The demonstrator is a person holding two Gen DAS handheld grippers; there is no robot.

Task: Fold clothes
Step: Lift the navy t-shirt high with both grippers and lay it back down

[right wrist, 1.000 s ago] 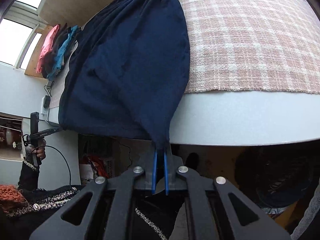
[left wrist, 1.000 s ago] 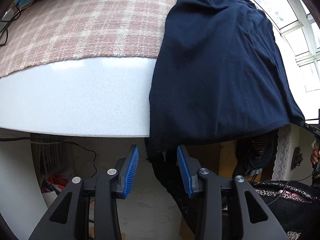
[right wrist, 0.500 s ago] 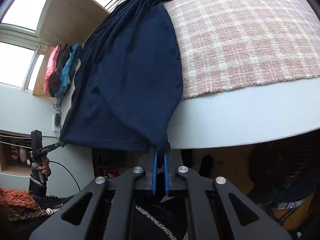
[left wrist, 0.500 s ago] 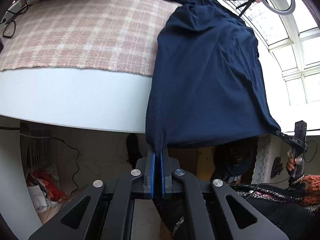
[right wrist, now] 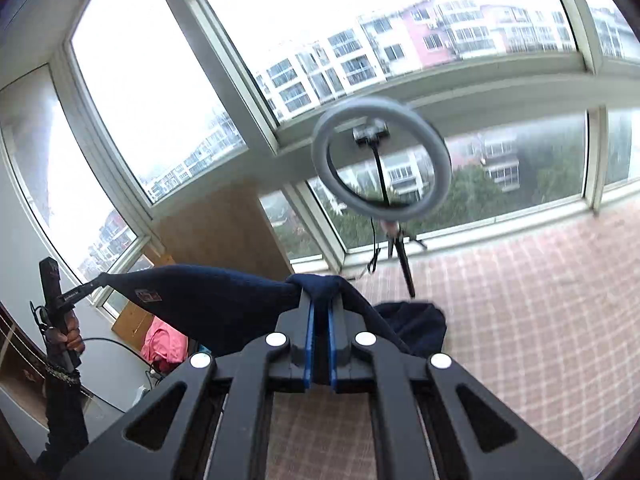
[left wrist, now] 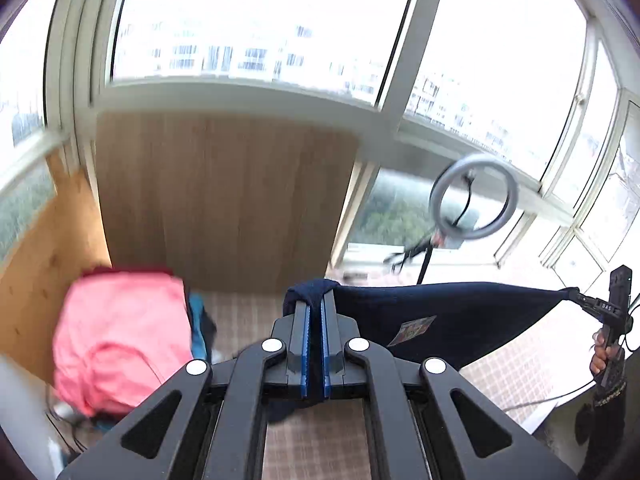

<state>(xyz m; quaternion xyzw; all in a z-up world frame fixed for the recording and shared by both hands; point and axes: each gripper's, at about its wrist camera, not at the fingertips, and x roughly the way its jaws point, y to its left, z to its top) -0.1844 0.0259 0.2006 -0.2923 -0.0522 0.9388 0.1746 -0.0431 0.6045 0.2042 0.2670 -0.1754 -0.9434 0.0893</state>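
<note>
Navy garment (left wrist: 452, 320) hangs taut, long axis running 3 to 9 o'clock, left tool (left wrist: 315, 312) and right tool (right wrist: 319, 312) each clamped on a corner; only the right wrist view shows its trailing bulk at 3 o'clock

The left tool (left wrist: 315, 316) clamps a corner of the navy garment (left wrist: 452, 320), which stretches taut to the right tool (left wrist: 576, 296) above the plaid cloth (left wrist: 508, 368), beside pink clothes (left wrist: 120, 340).

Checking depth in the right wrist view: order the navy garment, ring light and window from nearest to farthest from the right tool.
1. Navy garment, clamped in the right tool.
2. Ring light, standing ahead on the table.
3. Window, behind it.
</note>
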